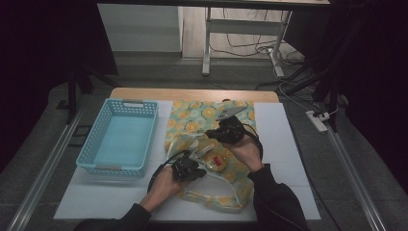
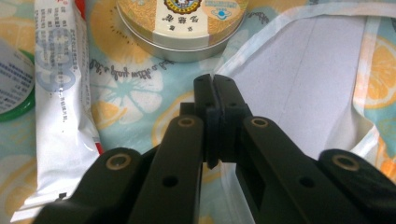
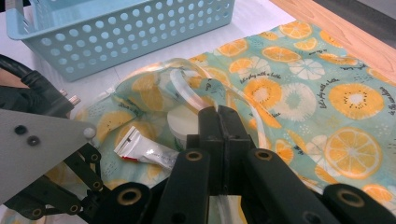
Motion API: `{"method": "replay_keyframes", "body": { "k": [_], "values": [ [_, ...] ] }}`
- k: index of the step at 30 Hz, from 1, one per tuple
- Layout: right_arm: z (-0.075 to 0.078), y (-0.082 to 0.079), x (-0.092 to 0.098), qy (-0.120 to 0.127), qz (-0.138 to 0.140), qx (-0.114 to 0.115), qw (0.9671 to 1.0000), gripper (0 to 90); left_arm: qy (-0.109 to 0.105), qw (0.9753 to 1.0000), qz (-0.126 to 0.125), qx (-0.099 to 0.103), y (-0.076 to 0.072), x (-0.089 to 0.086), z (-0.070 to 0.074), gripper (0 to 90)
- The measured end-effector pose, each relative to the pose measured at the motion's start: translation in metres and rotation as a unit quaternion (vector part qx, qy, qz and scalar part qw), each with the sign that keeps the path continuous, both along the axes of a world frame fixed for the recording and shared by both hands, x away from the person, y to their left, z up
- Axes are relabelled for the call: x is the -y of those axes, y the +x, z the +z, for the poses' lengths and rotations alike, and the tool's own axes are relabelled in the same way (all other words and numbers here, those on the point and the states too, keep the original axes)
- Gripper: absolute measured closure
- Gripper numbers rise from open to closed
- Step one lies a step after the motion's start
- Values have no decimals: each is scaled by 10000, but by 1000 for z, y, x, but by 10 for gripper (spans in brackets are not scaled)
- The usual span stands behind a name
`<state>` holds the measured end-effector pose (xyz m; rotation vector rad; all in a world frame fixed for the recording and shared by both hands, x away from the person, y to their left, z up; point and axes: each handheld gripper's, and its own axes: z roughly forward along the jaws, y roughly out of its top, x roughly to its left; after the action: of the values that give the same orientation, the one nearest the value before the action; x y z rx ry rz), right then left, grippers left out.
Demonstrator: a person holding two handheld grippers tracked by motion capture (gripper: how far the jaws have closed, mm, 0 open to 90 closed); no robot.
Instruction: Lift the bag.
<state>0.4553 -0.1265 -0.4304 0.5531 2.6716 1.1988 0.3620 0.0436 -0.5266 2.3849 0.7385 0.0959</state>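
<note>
A citrus-print bag (image 1: 207, 115) lies in the middle of the white mat (image 1: 284, 144). Inside its mouth rest a round tin (image 2: 182, 23), a white pouch (image 2: 60, 93) and a green-lidded jar (image 2: 11, 79). My left gripper (image 1: 196, 166) is at the bag's near left and is shut on the bag's white-trimmed rim (image 2: 261, 37). My right gripper (image 1: 212, 134) is at the far side of the mouth, shut on the rim there. In the right gripper view the shut gripper (image 3: 217, 116) stands over the jar (image 3: 180, 122) and a small packet (image 3: 144, 151).
A light blue perforated basket (image 1: 130, 103) stands left of the bag, with nothing inside. The bare wooden table edge (image 1: 192, 94) runs along the far side. The left gripper's grey plate (image 3: 37, 149) sits close to the right gripper.
</note>
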Motion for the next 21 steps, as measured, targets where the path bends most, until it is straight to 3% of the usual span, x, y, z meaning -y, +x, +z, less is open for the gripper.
{"method": "replay_keyframes", "body": {
  "k": [8,13,21],
  "values": [
    [0,-1,1,-29,26,-10,10000,900,44,9999,114,25,-2,2,3,899],
    [0,-2,2,-48,43,-10,10000,900,-228,9996,189,9,-2,-2,10,899],
    [2,-4,1,-41,56,6,10000,900,-417,9989,202,-35,-1,-6,19,899]
  ]
}}
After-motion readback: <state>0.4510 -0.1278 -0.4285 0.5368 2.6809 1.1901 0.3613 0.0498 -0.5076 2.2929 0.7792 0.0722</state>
